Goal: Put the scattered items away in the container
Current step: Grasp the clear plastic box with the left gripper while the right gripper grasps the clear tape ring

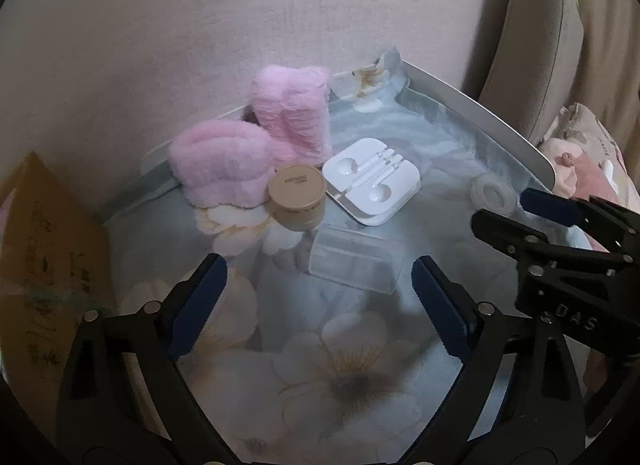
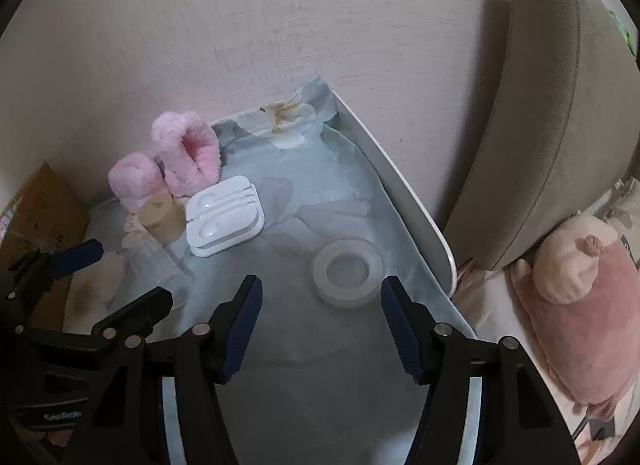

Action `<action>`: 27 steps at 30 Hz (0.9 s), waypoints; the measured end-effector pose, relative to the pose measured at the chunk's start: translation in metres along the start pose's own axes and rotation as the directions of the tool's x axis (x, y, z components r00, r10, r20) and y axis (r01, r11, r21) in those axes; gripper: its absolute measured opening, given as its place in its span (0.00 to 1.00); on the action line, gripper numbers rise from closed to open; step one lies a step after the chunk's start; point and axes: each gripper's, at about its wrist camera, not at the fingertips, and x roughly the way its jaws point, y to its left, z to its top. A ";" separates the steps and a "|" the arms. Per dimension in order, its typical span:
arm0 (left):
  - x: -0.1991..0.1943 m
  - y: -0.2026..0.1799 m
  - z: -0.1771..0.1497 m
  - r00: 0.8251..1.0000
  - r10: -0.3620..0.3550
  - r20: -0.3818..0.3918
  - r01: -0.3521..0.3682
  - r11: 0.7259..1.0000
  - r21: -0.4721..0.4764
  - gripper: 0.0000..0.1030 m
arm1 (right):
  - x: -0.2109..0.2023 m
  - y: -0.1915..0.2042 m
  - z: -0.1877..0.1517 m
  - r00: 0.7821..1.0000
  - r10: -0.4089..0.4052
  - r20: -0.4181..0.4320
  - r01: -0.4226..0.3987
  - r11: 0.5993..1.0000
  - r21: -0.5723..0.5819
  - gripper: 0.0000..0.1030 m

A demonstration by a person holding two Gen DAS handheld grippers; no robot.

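Both claws empty, jaws spread wide, hovering low over the floral-covered desk (image 2: 304, 345). Right claw (image 2: 320, 329) lined up on the tape roll (image 2: 346, 273), which lies flat just beyond its tips, near the desk's right edge. Left claw (image 1: 320, 297) faces the clear plastic box (image 1: 354, 261), lying on its side at desk centre. Farther back: round beige jar (image 1: 296, 201) touching the pink fluffy slippers (image 1: 256, 145), white earphone case (image 1: 371, 180) just right of the jar. Cardboard box (image 1: 48, 265) at far left, likely the container. Judgement: tape roll first; straddle the ring across its outer wall, drop low, close squarely so it cannot skid off the slick cloth
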 end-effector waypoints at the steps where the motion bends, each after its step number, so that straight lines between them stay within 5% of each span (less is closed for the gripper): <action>1: 0.002 0.000 -0.001 1.000 -0.002 -0.001 0.002 1.000 0.002 0.88 | 0.001 0.000 0.001 1.000 -0.003 0.001 0.003 1.000 -0.003 0.52; 13: 0.015 -0.003 0.002 0.999 -0.039 0.001 0.039 0.999 0.035 0.59 | 0.012 0.002 0.006 0.998 -0.056 -0.001 0.055 0.997 -0.051 0.48; 17: 0.019 -0.006 0.004 0.998 -0.063 -0.003 0.063 0.997 0.046 0.40 | 0.010 0.002 0.006 0.998 -0.067 -0.001 0.067 0.995 -0.068 0.38; 27: -0.004 -0.001 0.013 0.996 -0.086 0.013 0.085 0.996 0.033 0.40 | -0.009 0.010 0.013 0.999 -0.041 0.018 0.042 0.995 -0.085 0.38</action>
